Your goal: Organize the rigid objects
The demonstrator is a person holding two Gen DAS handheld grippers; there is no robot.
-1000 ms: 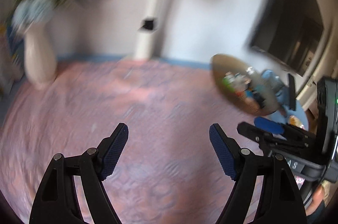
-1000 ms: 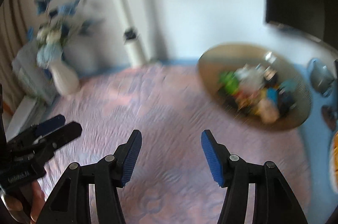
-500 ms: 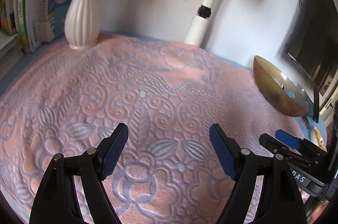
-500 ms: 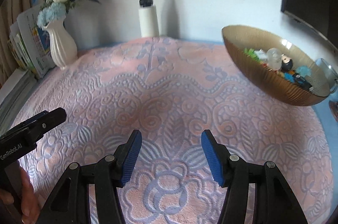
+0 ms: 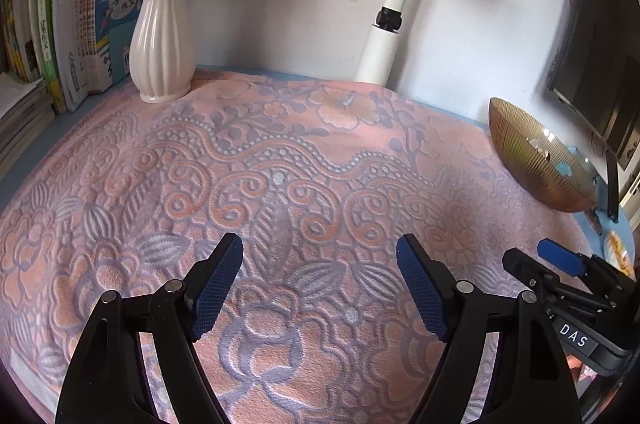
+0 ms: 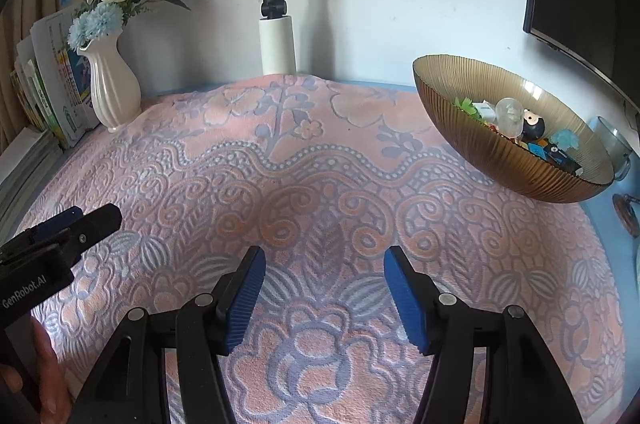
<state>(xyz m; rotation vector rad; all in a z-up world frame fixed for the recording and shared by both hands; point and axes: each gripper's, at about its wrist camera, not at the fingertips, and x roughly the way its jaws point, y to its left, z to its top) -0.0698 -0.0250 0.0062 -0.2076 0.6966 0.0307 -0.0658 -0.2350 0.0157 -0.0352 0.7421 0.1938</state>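
Note:
An amber ribbed glass bowl (image 6: 480, 132) stands at the right of the pink patterned cloth (image 6: 320, 184). It holds several small toys (image 6: 520, 128), among them a clear ball and a black figure. The bowl also shows in the left wrist view (image 5: 532, 160). My left gripper (image 5: 320, 288) is open and empty, low over the cloth's near part. My right gripper (image 6: 324, 292) is open and empty, also low over the cloth. Each gripper shows at the edge of the other's view: the right one (image 5: 560, 276) and the left one (image 6: 60, 228).
A white vase of blue and white flowers (image 5: 162, 32) stands at the back left beside upright books (image 5: 80, 24). A white lamp pole (image 5: 384, 36) rises at the back middle. A dark monitor (image 5: 600, 72) and a glass cup (image 6: 612, 144) stand at the right.
Both views have steadied from blur and dropped lower toward the cloth. The vase and bowl now sit higher and larger in view. Both grippers stay open.

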